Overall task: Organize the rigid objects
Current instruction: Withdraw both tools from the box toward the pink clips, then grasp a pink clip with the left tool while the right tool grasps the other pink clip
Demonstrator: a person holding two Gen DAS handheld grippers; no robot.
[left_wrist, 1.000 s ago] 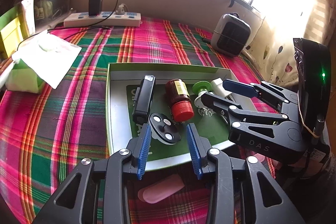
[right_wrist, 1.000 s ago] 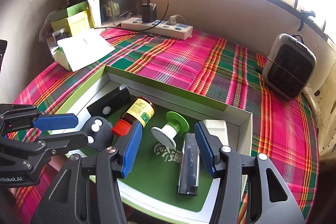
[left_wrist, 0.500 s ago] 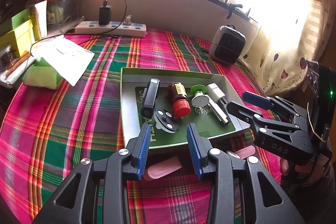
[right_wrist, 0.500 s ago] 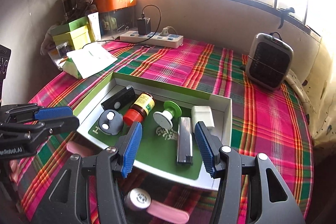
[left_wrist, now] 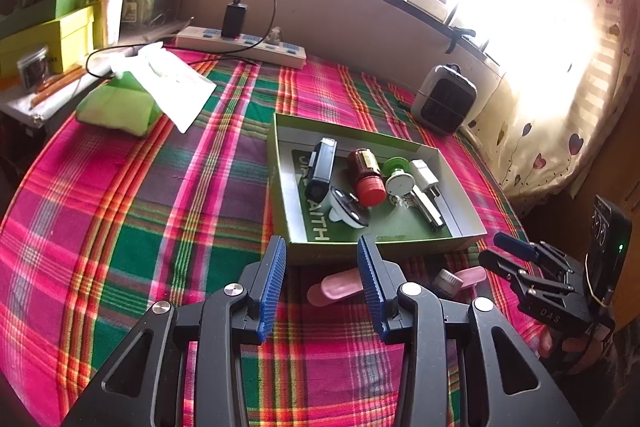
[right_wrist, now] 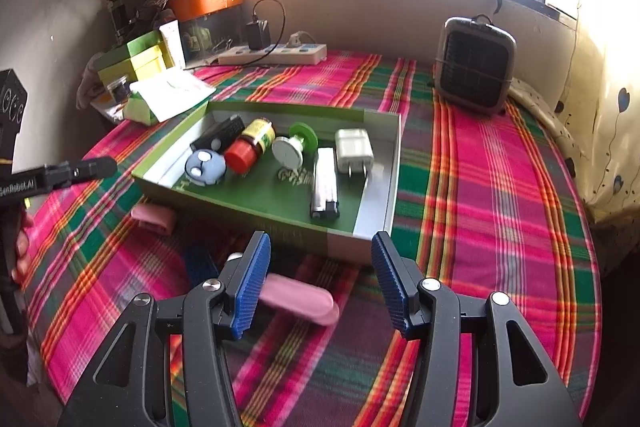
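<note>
A shallow green-walled tray (left_wrist: 286,187) (right_wrist: 360,241) lies on the plaid cloth. In it are a black device (left_wrist: 322,167) (right_wrist: 218,133), a red-capped bottle (left_wrist: 366,175) (right_wrist: 250,145), a green and white spool (left_wrist: 396,177) (right_wrist: 294,147), a white charger (left_wrist: 424,175) (right_wrist: 354,151), a silver bar (left_wrist: 428,207) (right_wrist: 325,187) and a round blue-grey disc (left_wrist: 346,209) (right_wrist: 204,167). My left gripper (left_wrist: 320,259) (right_wrist: 92,169) hangs open and empty short of the tray's near wall. My right gripper (right_wrist: 320,255) (left_wrist: 498,251) is open and empty too. Two pink oblong pieces (left_wrist: 338,289) (right_wrist: 298,299) (right_wrist: 154,219) lie on the cloth before the tray.
A white power strip (left_wrist: 240,43) with a black plug sits at the back wall. A small grey heater (right_wrist: 474,71) stands at the back right. A green tissue pack (left_wrist: 120,105) and yellow-green boxes (left_wrist: 48,35) crowd the left. A patterned curtain (left_wrist: 560,147) hangs at the right edge.
Both grippers have drawn back from over the tray toward the near side. The tray now sits farther off, and the pink pieces on the cloth have come into view.
</note>
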